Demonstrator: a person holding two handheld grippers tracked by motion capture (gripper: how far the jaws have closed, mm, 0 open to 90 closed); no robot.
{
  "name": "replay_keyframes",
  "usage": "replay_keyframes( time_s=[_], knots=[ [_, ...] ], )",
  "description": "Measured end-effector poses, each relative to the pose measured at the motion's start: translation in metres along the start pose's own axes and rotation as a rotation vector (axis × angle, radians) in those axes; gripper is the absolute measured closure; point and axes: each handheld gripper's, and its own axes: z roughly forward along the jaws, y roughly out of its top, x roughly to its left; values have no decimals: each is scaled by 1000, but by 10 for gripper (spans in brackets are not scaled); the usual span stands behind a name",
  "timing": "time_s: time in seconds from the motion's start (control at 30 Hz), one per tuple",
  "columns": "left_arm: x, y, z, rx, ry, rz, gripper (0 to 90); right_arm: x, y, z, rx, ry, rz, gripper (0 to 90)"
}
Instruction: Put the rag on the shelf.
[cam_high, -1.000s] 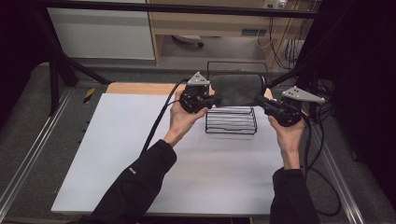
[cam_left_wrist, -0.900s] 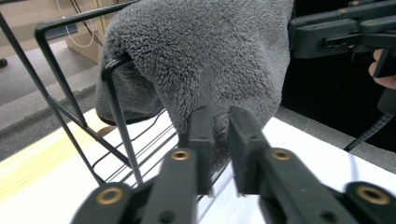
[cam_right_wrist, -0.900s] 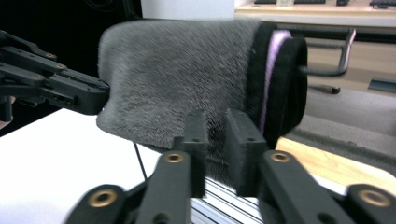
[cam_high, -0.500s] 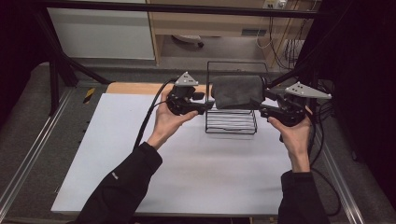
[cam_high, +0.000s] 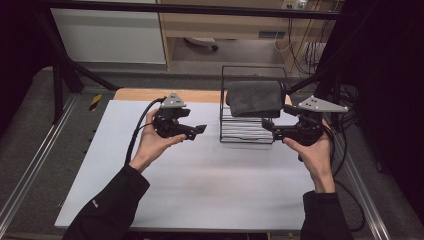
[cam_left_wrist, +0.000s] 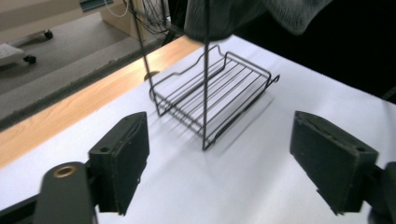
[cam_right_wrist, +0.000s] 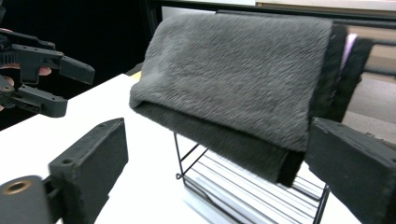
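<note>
Folded grey towel (cam_high: 253, 98) hangs draped over the top bar of a black wire rack (cam_high: 245, 131), which stands toward the far right of the white surface (cam_high: 200, 175), near its wooden back edge (cam_high: 150, 95). The left gripper (cam_high: 196, 131) is held above the surface to the left of the rack, well apart from it, its fingers (cam_left_wrist: 122, 158) spread wide and holding nothing. The right gripper (cam_high: 269, 126) sits just beside the rack's right front corner, below the towel's lower edge; its fingers (cam_right_wrist: 93, 163) are also wide apart and empty, with the towel close ahead of them in the right gripper view. Both hands come in from the near edge in dark sleeves (cam_high: 107, 210).
</note>
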Motion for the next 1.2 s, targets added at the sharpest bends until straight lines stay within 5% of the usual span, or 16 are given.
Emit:
replay_keyframes(
  time_s=[0.6,1.2],
  knots=[
    [16,-85,-44,30,100,-51,85,24,-43,9,65,60,-6,8],
    [22,-158,-57,41,94,-96,93,23,-116,25,146,156,49,8]
  ],
)
